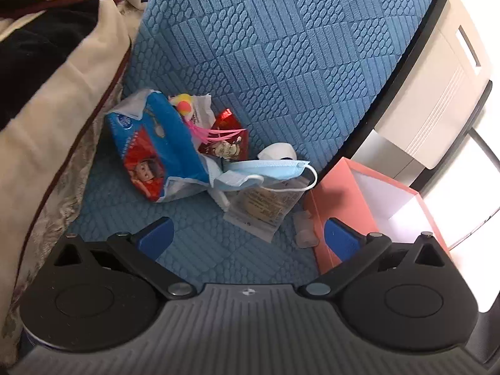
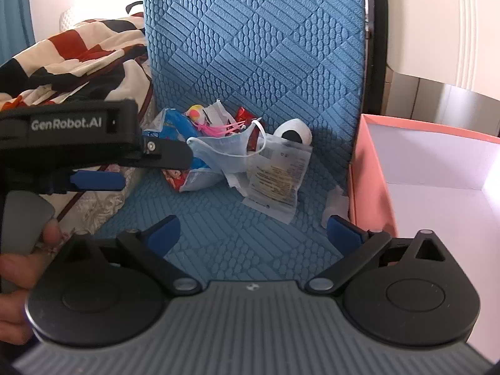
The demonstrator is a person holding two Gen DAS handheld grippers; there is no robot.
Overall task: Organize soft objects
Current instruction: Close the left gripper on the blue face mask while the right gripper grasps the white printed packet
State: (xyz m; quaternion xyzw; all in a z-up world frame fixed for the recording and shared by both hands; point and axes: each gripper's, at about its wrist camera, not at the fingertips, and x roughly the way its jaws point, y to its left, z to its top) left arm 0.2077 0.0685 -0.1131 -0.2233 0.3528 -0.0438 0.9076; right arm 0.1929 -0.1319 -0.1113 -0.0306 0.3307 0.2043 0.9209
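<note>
Both grippers (image 1: 248, 234) (image 2: 254, 232) wide open, empty, above blue textured cushion (image 1: 281, 47) beside pink box (image 2: 437, 162).

The face mask (image 1: 268, 170) hides part of the clear packet (image 1: 265, 206), whose tiny words cannot be read.

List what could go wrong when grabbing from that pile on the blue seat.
The face mask drapes over the tissue pack and clear packet, and its ear loop could snag a neighbour. The pink box sits close by; a swinging right gripper may knock it.
</note>
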